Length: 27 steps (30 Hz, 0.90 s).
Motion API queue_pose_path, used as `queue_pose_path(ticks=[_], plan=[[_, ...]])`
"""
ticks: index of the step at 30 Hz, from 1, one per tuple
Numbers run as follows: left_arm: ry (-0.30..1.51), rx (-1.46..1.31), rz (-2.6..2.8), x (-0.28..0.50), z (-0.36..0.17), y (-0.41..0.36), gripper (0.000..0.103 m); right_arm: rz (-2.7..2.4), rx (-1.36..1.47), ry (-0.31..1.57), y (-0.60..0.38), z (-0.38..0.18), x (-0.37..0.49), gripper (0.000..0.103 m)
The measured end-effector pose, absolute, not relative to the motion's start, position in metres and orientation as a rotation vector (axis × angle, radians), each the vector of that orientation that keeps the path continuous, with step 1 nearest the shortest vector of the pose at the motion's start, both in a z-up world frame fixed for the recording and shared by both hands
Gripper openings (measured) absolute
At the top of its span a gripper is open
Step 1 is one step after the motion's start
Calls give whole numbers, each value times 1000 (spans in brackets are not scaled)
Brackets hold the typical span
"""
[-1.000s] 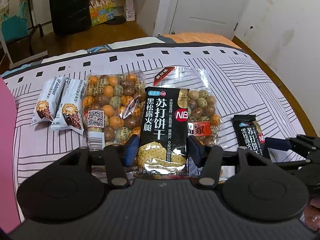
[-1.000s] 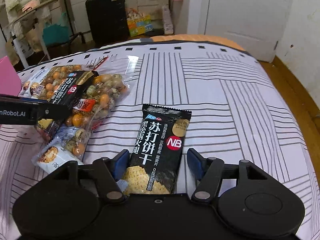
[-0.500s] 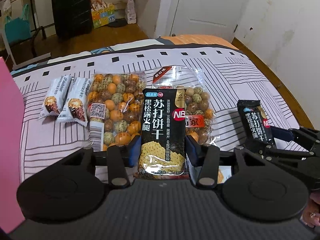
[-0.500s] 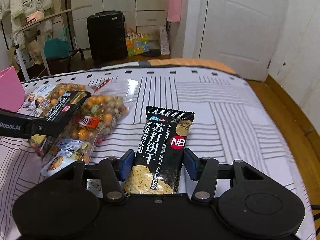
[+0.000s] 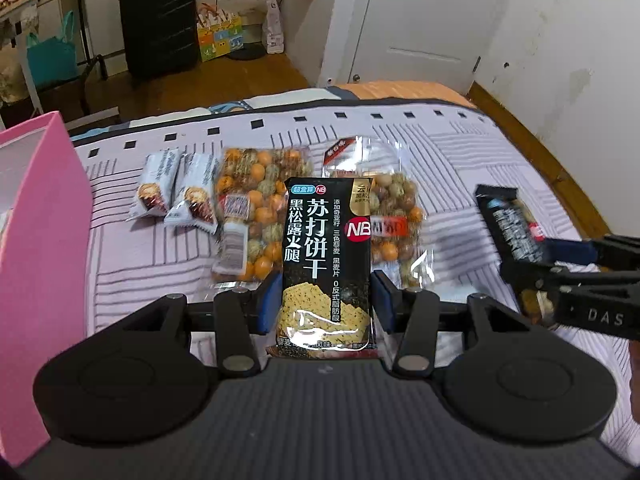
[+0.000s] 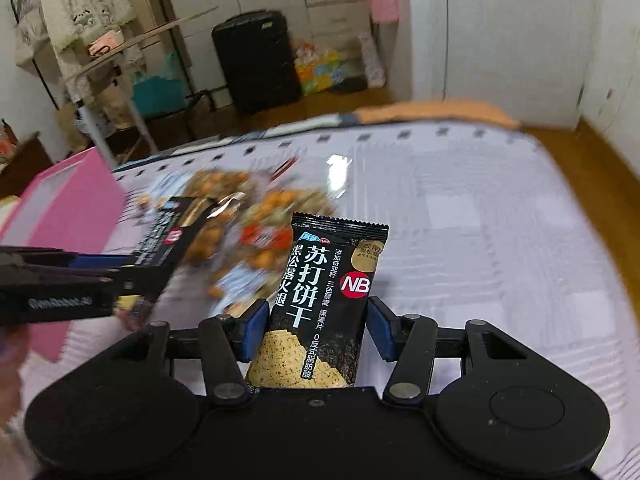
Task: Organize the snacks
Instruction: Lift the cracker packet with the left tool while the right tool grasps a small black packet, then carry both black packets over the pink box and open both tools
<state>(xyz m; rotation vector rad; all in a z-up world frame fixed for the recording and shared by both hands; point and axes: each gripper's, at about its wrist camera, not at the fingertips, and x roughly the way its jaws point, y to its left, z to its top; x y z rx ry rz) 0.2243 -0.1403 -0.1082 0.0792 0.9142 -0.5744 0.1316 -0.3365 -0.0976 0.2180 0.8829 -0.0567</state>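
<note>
My left gripper (image 5: 325, 300) is shut on a black soda-cracker packet (image 5: 326, 256) and holds it above the bed. My right gripper (image 6: 316, 330) is shut on a second black cracker packet (image 6: 320, 304), also lifted; it shows at the right of the left wrist view (image 5: 510, 224). Two clear bags of coated nuts (image 5: 256, 204) lie on the striped bedspread behind the left packet. Two small white wafer packets (image 5: 176, 192) lie left of them. A pink box (image 5: 36, 240) stands at the far left.
The striped bedspread (image 6: 500, 220) stretches to the right. A black suitcase (image 5: 160, 20), coloured boxes (image 5: 218, 38) and a white door (image 5: 424, 20) stand beyond the bed. The wooden floor (image 6: 600, 156) shows past the bed's right edge.
Both grippers have closed on their cracker packets and lifted them off the bed. The right gripper has swung left towards the nut bags and the pink box.
</note>
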Motion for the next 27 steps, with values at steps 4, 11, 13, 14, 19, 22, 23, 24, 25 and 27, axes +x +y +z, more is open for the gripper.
queue_pose_path(ticks=[4,11,13,14,19,22,23,24,25,27], plan=[[930,79,-569,202,-107,-127,46,-6,292,910,-326,-98,118,58],[967,67,-568,171,-102,-107,46,45,286,941,-307,-94,98,58],[975,54,-563,162,-99,-99,46,59,288,949,-300,-92,94,58],[978,48,-562,158,-96,-94,46,67,284,955,-296,-90,92,58],[963,38,-542,138,-79,-69,46,154,294,971,-279,-74,83,58],[921,6,-510,127,-67,-49,46,196,281,961,-266,-62,78,58],[907,1,-491,123,-63,-41,46,204,274,959,-262,-59,77,58],[897,-8,-478,120,-59,-34,46,215,270,957,-258,-54,76,58],[891,-21,-469,117,-56,-26,46,231,268,955,-253,-50,75,58],[887,-51,-459,115,-47,-10,46,265,265,952,-245,-42,74,59]])
